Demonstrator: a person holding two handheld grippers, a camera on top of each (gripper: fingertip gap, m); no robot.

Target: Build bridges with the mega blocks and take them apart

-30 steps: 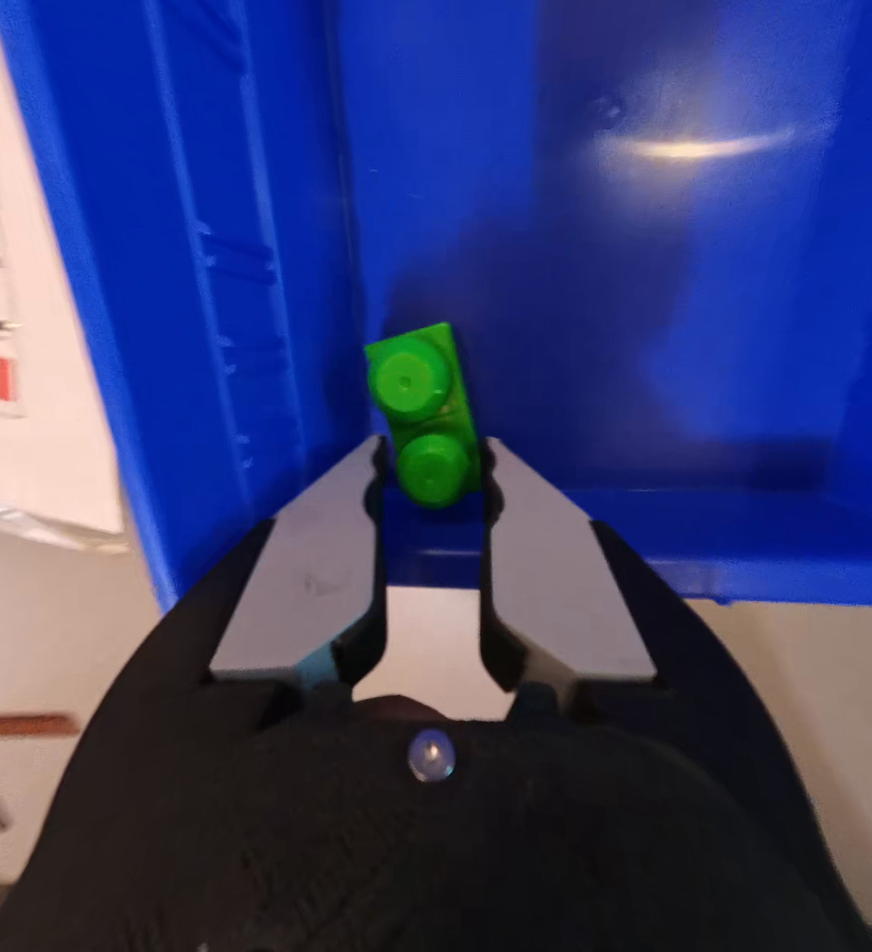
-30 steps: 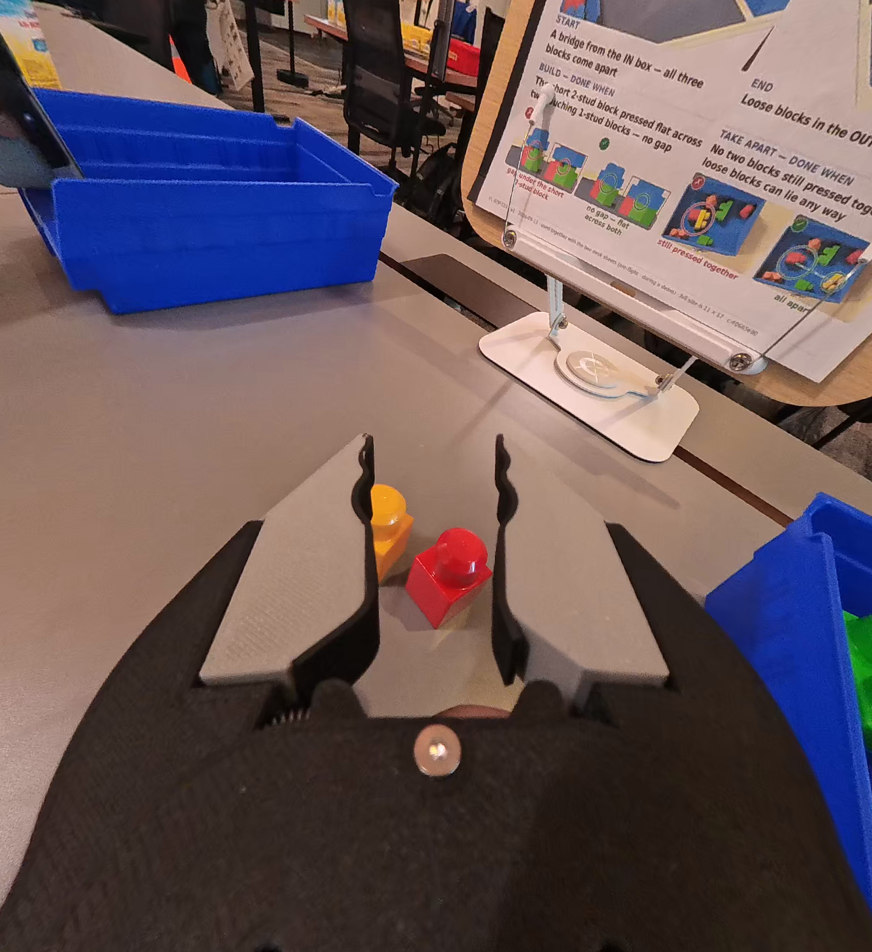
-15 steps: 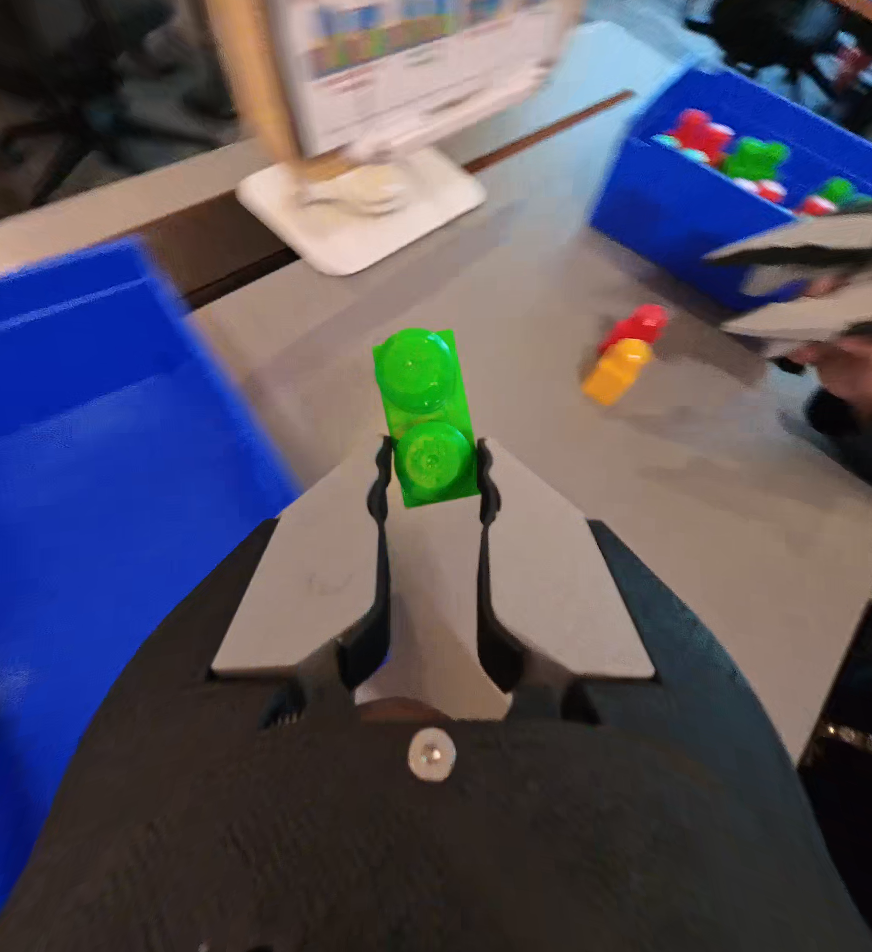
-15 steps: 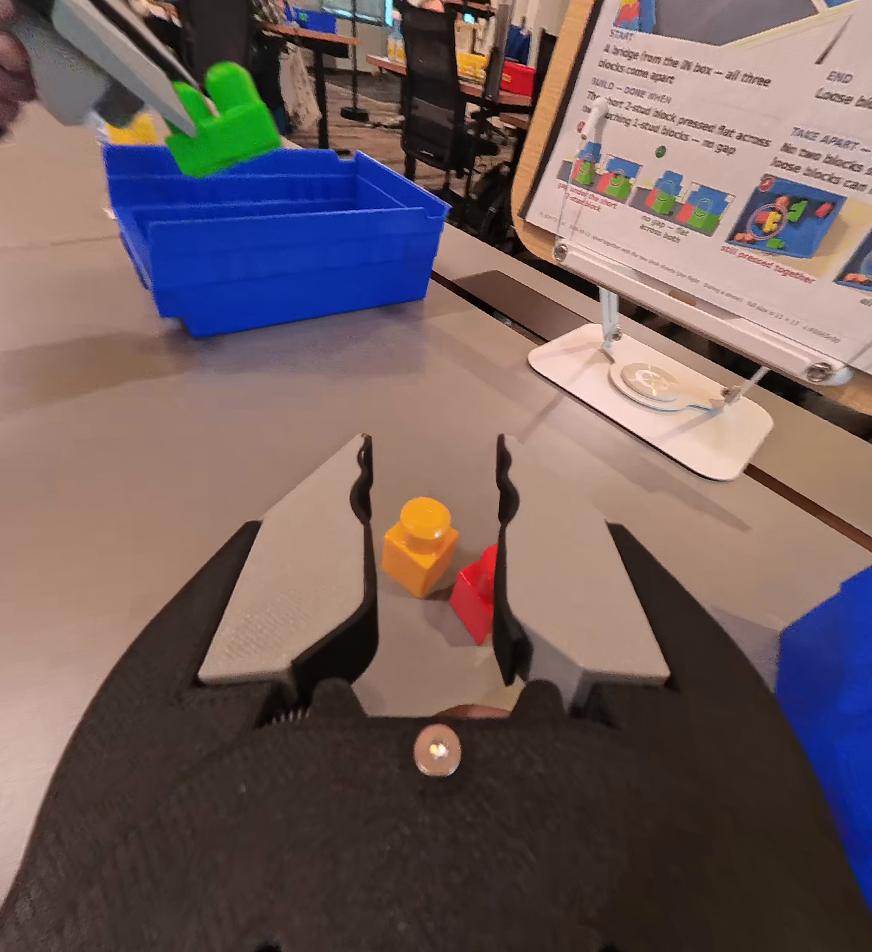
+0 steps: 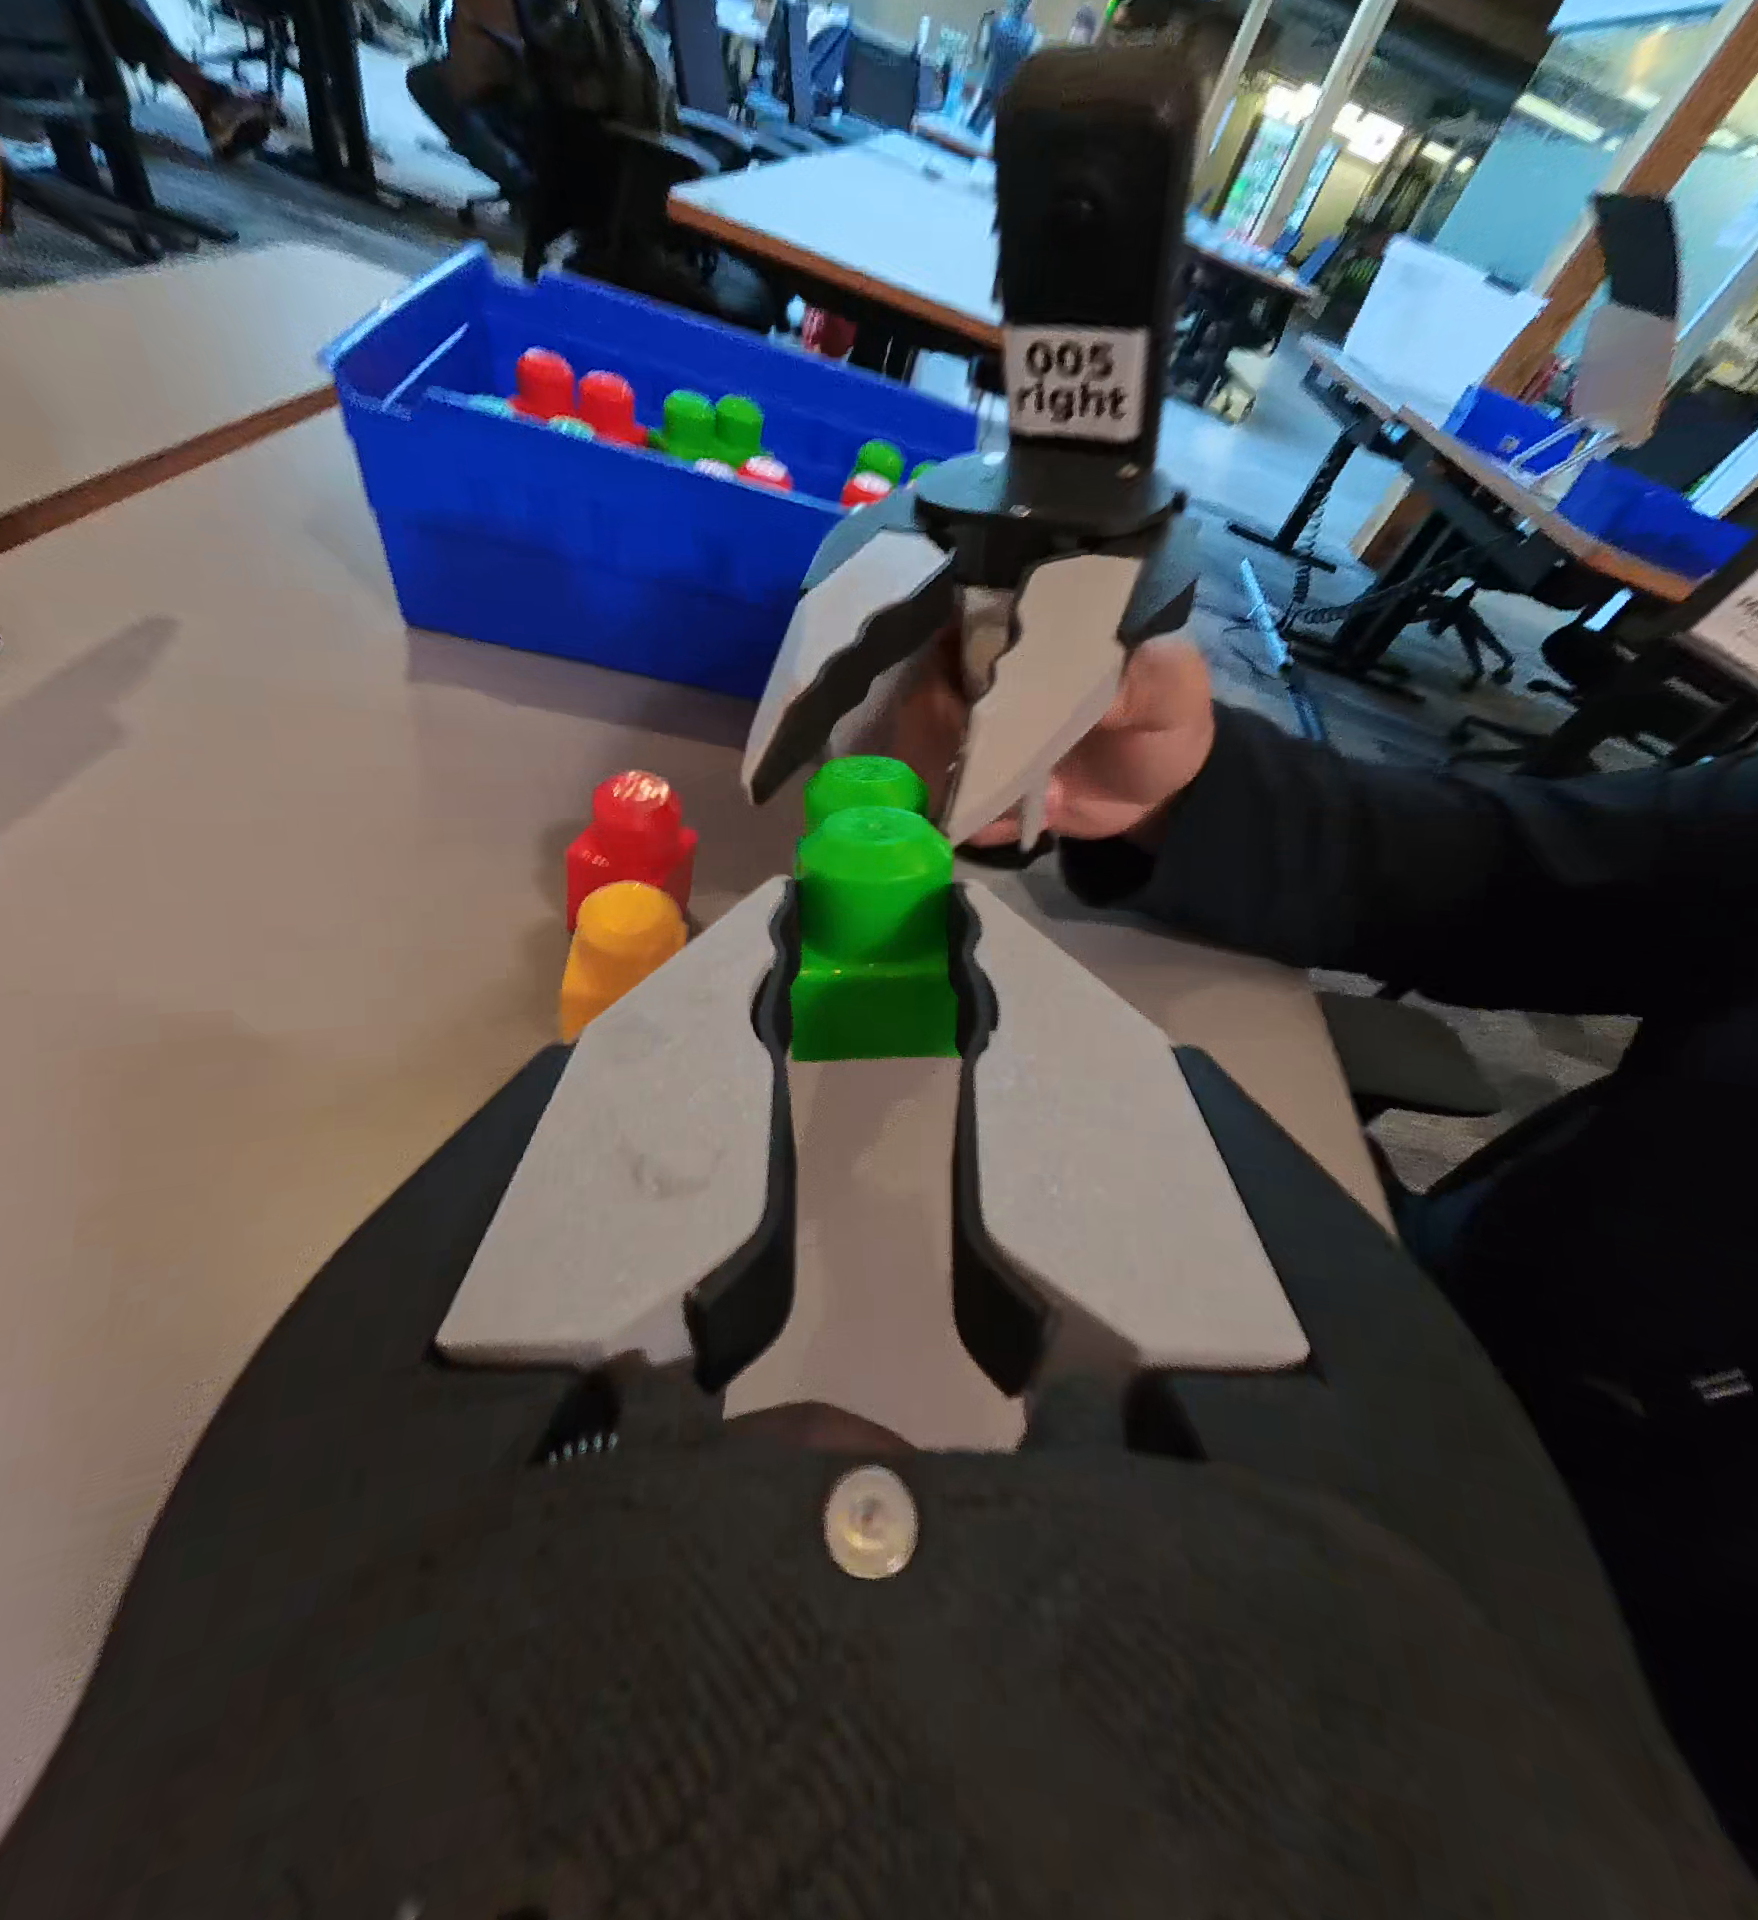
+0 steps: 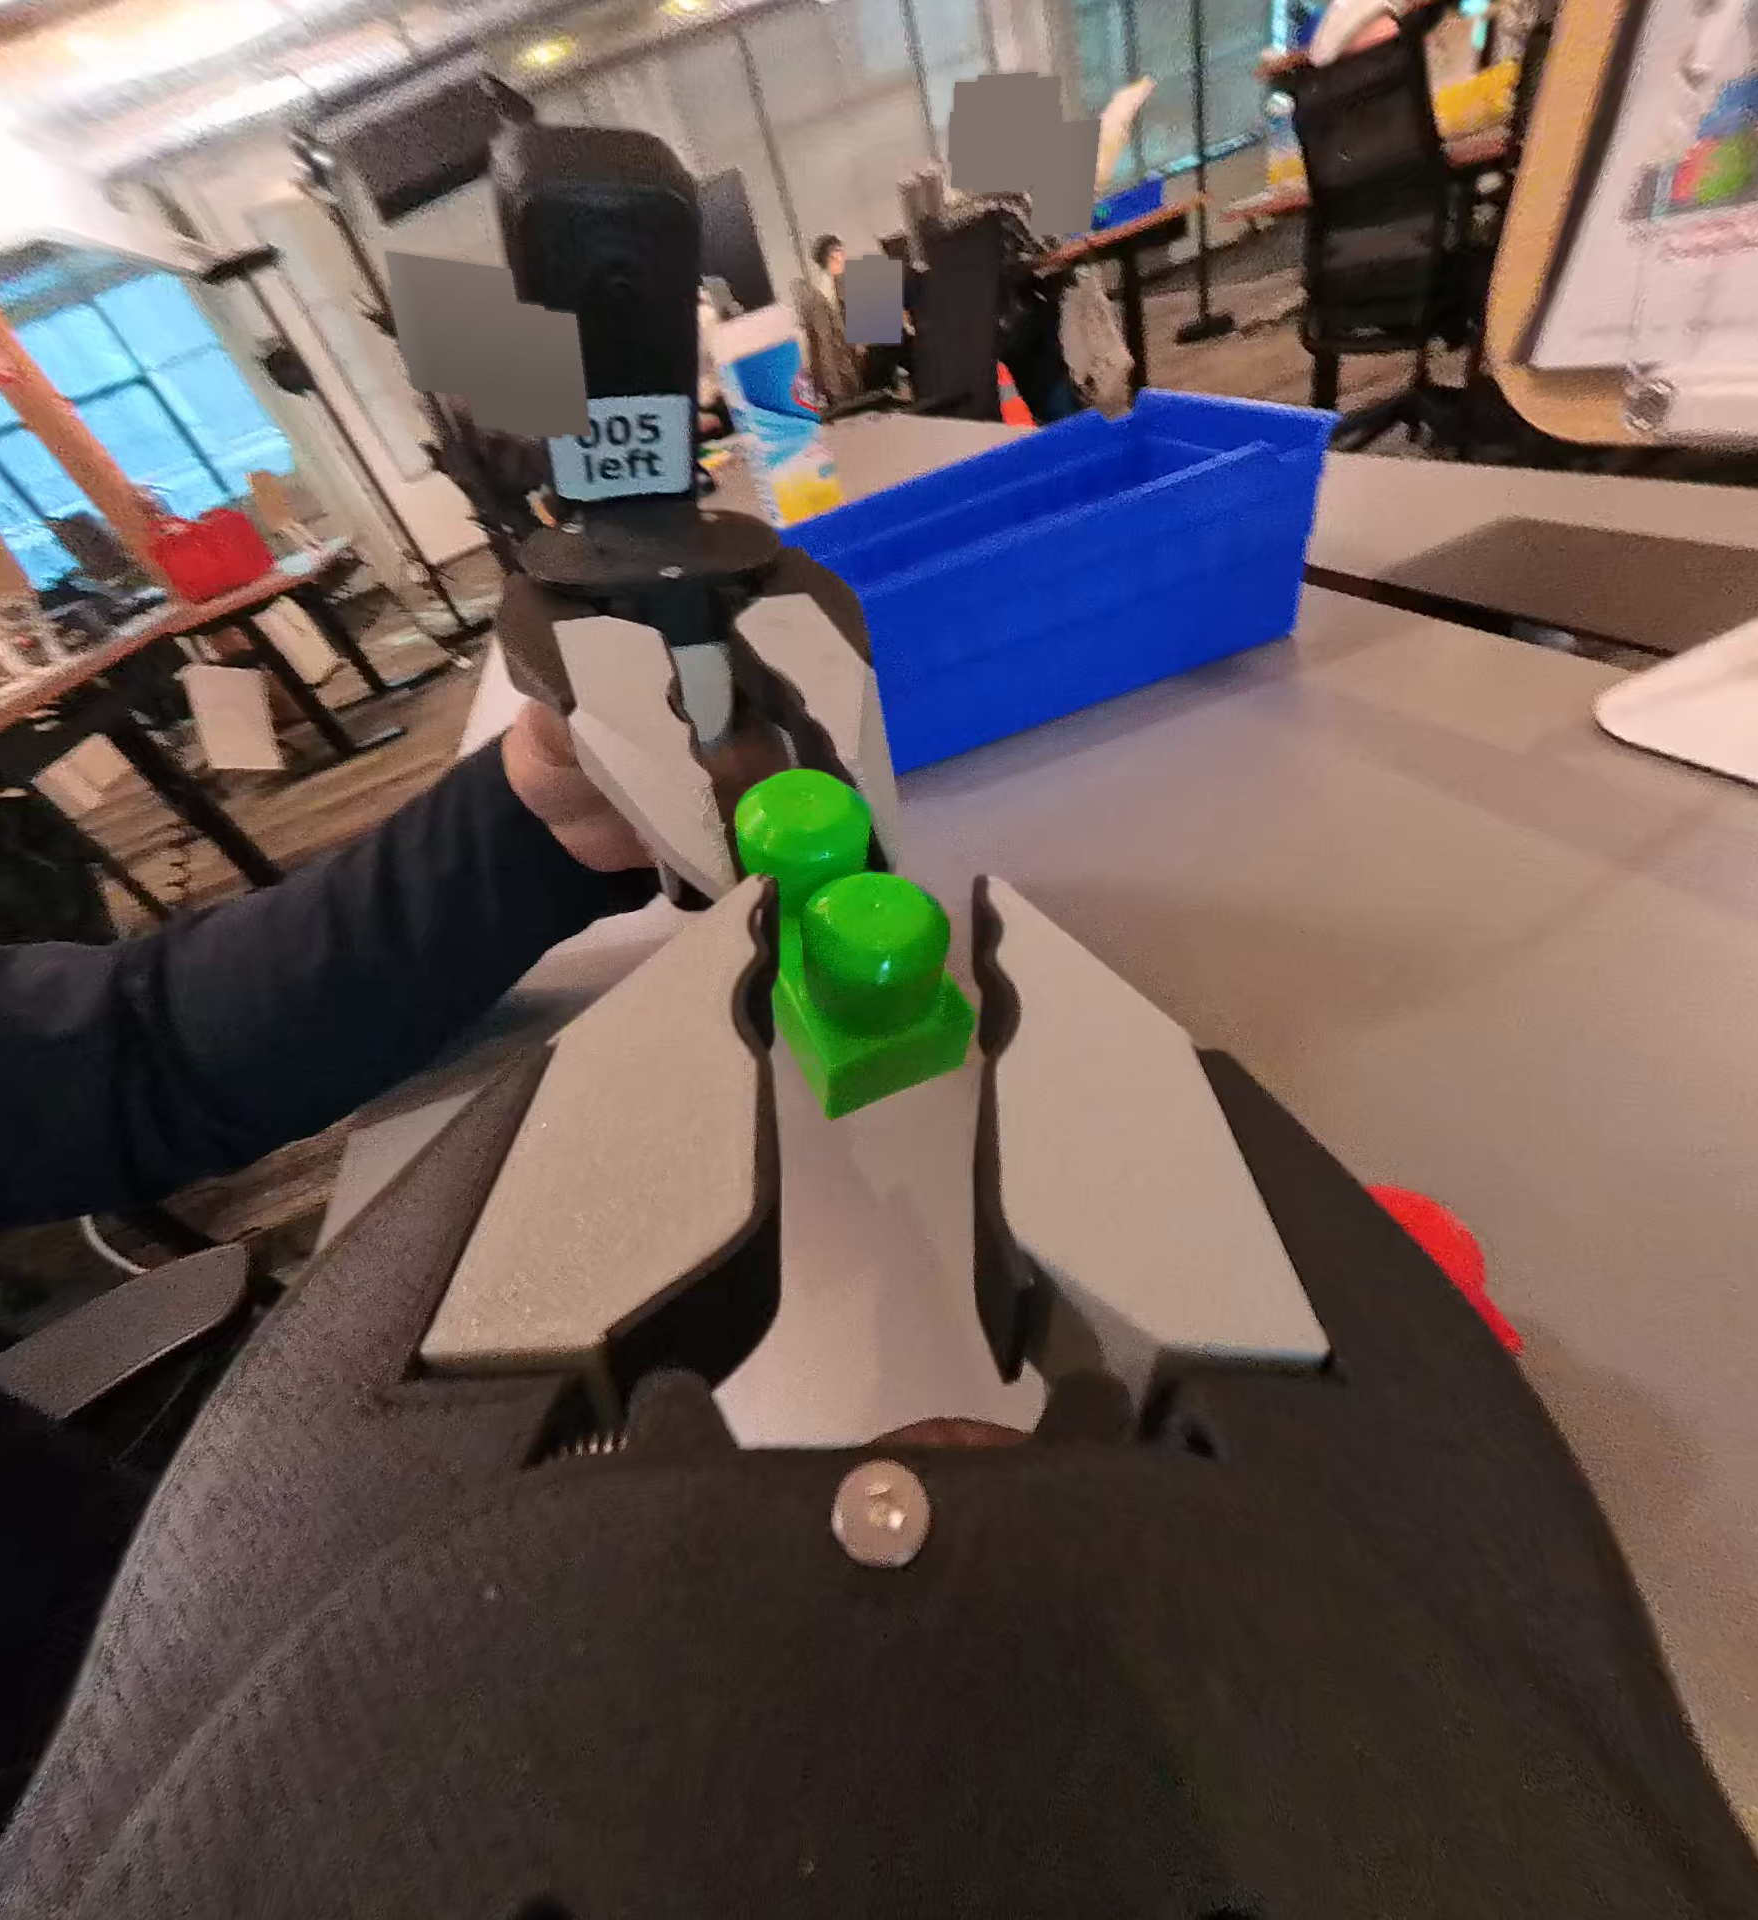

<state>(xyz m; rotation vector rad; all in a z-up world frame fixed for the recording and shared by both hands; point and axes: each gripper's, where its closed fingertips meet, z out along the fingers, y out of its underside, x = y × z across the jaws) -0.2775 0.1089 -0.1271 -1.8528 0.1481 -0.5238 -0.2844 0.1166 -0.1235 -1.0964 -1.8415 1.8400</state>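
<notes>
A green two-stud block (image 5: 873,971) is held level above the grey table, in front of the person. My left gripper (image 5: 870,914) is shut on its near end. My right gripper (image 5: 880,800) faces it from the far side, jaws apart on either side of the far stud. In the right wrist view, my right gripper (image 6: 870,904) straddles the near end of the green block (image 6: 870,997) with a small gap, and the left gripper (image 6: 802,831) holds the far end. A red one-stud block (image 5: 631,847) and an orange one (image 5: 617,951) stand together on the table, left of the green block.
A blue bin (image 5: 594,561) with several red and green blocks stands behind the loose blocks. Another blue bin (image 6: 1062,603) stands farther back on the table. An instruction board (image 6: 1685,208) on a white base (image 6: 1737,717) is at the right. The table edge and the person's sleeve (image 5: 1426,883) are close by.
My left gripper carried the green block out of the blue bin to the middle of the table. My right gripper turned away from the red and orange blocks, and its jaws narrowed around the green block.
</notes>
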